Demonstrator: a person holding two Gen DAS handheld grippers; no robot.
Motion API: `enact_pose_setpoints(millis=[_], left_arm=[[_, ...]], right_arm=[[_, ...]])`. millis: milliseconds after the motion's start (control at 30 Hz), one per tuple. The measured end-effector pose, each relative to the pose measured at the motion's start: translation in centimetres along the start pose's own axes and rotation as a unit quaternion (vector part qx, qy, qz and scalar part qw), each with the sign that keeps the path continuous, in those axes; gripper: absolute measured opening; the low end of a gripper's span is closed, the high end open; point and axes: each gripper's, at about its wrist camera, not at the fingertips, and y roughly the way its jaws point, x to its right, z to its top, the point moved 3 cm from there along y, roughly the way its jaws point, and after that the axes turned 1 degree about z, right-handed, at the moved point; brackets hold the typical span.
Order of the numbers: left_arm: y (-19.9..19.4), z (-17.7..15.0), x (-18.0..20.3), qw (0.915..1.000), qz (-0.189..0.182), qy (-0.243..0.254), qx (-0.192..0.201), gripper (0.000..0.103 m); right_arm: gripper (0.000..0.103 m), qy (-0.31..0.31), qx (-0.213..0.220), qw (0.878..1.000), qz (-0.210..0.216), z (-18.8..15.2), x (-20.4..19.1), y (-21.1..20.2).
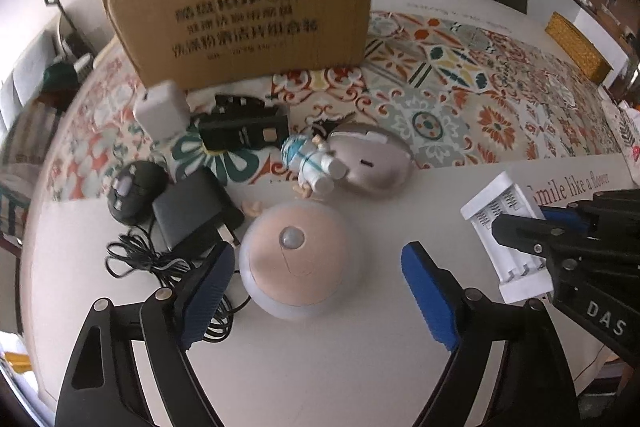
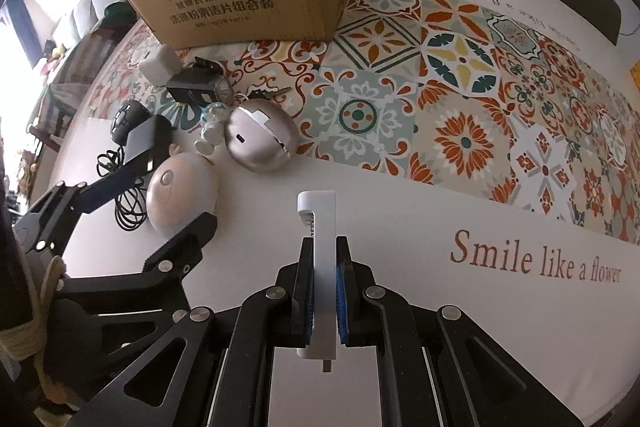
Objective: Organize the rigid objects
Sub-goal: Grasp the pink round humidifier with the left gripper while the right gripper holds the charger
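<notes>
A round pink dome light [image 1: 296,259] lies on the white table. My left gripper [image 1: 318,255] is lowered around it and open: its blue pads [image 1: 208,287] stand on either side of the dome, and the right pad is clearly apart from it. In the right wrist view, my right gripper [image 2: 324,245] is shut on a white battery charger [image 2: 320,211], held on edge above the table. The same charger [image 1: 504,227] appears at the right of the left wrist view, clamped in the right gripper [image 1: 536,223].
An open cardboard box [image 1: 248,15] stands at the back on the patterned cloth [image 1: 460,99]. In front of it lie a white adapter [image 1: 160,109], a black device [image 1: 244,131], an astronaut figurine [image 1: 312,163], a silver egg-shaped object [image 1: 372,163], a black mouse [image 1: 132,191] and a dark charger with tangled cable [image 1: 192,211].
</notes>
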Motion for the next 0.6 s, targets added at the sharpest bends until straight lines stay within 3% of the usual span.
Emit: enact_pose_setpoints(millis=[233,367,600], left_arm=[[1.9,0.2,-1.1,0.9994,-0.007,-0.026,-0.022,0.08],[2.6,0.4,-1.1,0.9995,-0.005,-0.019,-0.024,0.075],[1.7,0.4,-1.1,0.9997,-0.012,-0.01,-0.017,0.074]], right_arm=[[0.009,-0.008,-0.005,1.0,0.005,0.5,-0.5,1.0],[0.009,-0.01,-0.004,1.0,0.008,0.7,-0.9,1.3],[0.009,0.0,0.0,1.0,0.006,0.4,-1.0,1.2]])
